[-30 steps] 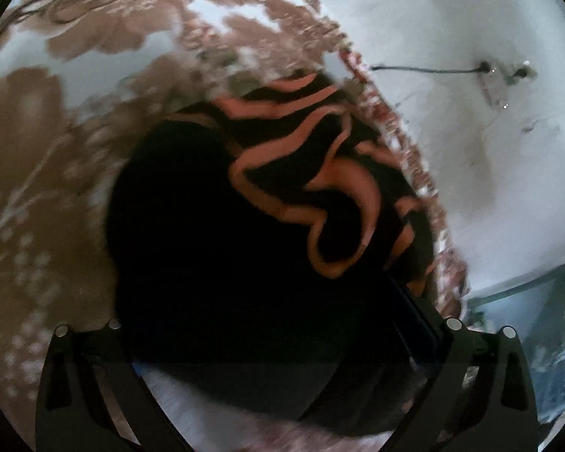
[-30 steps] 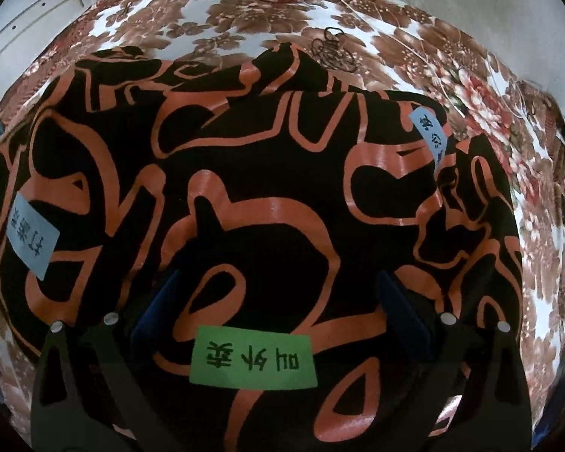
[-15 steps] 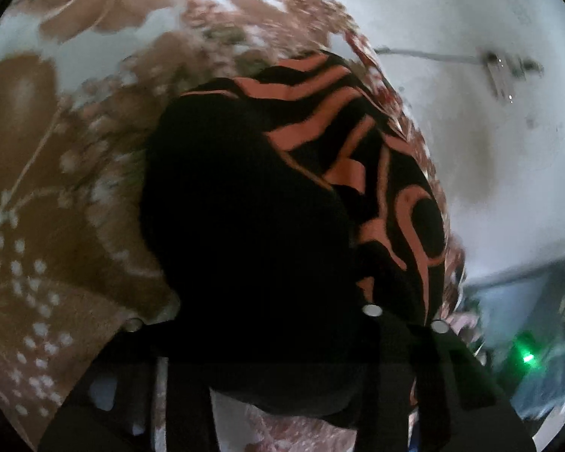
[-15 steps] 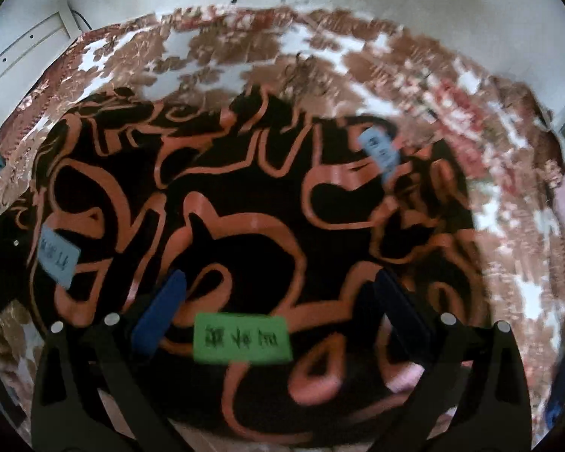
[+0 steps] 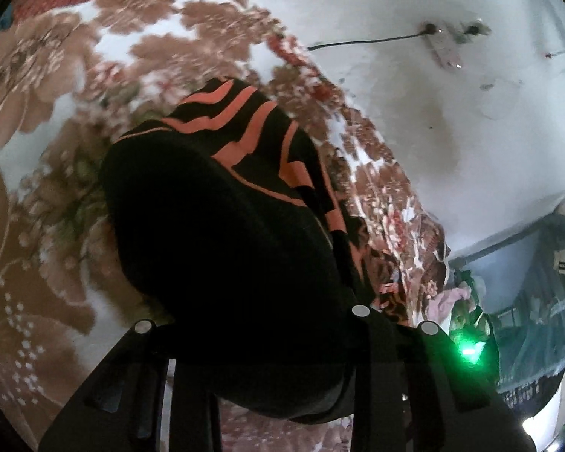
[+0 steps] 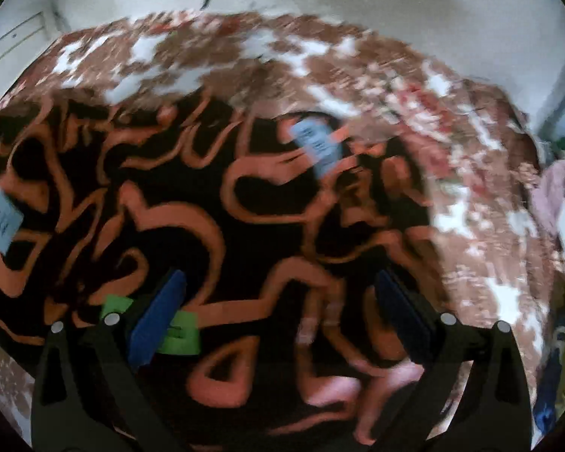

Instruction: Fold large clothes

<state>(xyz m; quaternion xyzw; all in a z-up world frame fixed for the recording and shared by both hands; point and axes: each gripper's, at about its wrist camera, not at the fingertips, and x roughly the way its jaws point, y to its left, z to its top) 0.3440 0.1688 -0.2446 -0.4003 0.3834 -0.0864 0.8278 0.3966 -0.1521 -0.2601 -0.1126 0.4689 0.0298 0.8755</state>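
Observation:
A black garment with orange wavy stripes (image 6: pixel 245 207) lies spread on a floral bedspread (image 6: pixel 282 49). It carries two blue labels (image 6: pixel 316 143) and a green label (image 6: pixel 177 333). In the left wrist view my left gripper (image 5: pixel 252 320) has its jaws closing on a dark fold of the garment (image 5: pixel 222 226). The cloth bulges up between the fingers, hides the pads and hangs lifted off the bedspread (image 5: pixel 37 113). My right gripper (image 6: pixel 278 301) hovers open over the garment's near part. Its blue pads (image 6: pixel 158 312) stand wide apart with nothing gripped.
A white wall (image 5: pixel 452 132) with a cable and socket strip (image 5: pixel 444 43) runs along the bed's far side. A heap of pink and other clothes (image 6: pixel 553 188) lies past the bed's right edge. The right wrist view is blurred by motion.
The left gripper went from wide open to closed on the garment's edge and rose with it. The right gripper slid rightward over the cloth, so the green label now sits under its left finger.

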